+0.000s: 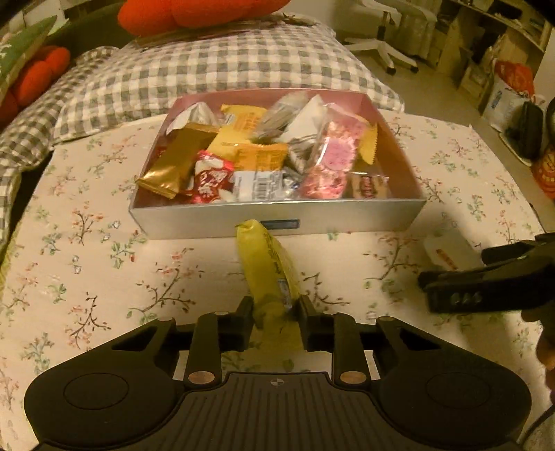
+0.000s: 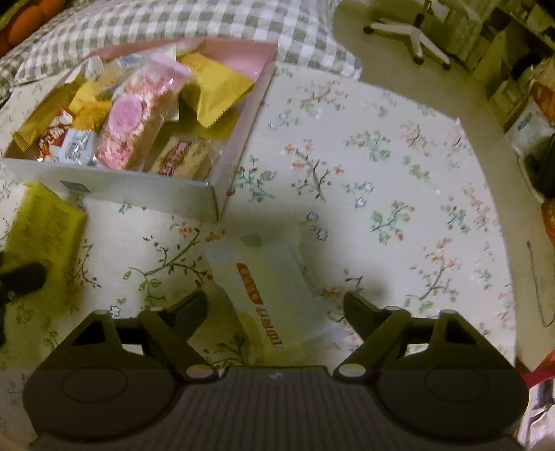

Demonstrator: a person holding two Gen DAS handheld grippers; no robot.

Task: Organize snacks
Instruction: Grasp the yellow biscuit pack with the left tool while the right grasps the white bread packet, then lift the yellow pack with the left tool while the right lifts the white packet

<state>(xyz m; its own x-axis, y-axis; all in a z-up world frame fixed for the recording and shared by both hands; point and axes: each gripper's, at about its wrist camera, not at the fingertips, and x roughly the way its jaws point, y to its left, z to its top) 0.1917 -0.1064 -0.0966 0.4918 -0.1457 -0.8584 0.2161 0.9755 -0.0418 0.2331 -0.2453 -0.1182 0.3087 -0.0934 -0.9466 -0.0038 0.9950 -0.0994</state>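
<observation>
My left gripper [image 1: 274,308] is shut on a yellow snack packet [image 1: 267,263] and holds it in front of the box; the packet also shows in the right wrist view [image 2: 45,236]. The silver box [image 1: 277,218] with a pink inside holds several wrapped snacks; it also shows in the right wrist view [image 2: 145,190]. My right gripper [image 2: 275,305] is open, its fingers on either side of a white packet with orange lettering [image 2: 267,291] that lies flat on the tablecloth. The right gripper also shows in the left wrist view [image 1: 485,277], over the white packet [image 1: 440,253].
The floral tablecloth [image 2: 381,173] covers the table. A grey checked cushion [image 1: 208,69] and orange plush pillows [image 1: 194,14] lie behind the box. A white chair base [image 2: 412,34], boxes and bags [image 1: 506,86] stand on the floor at the right.
</observation>
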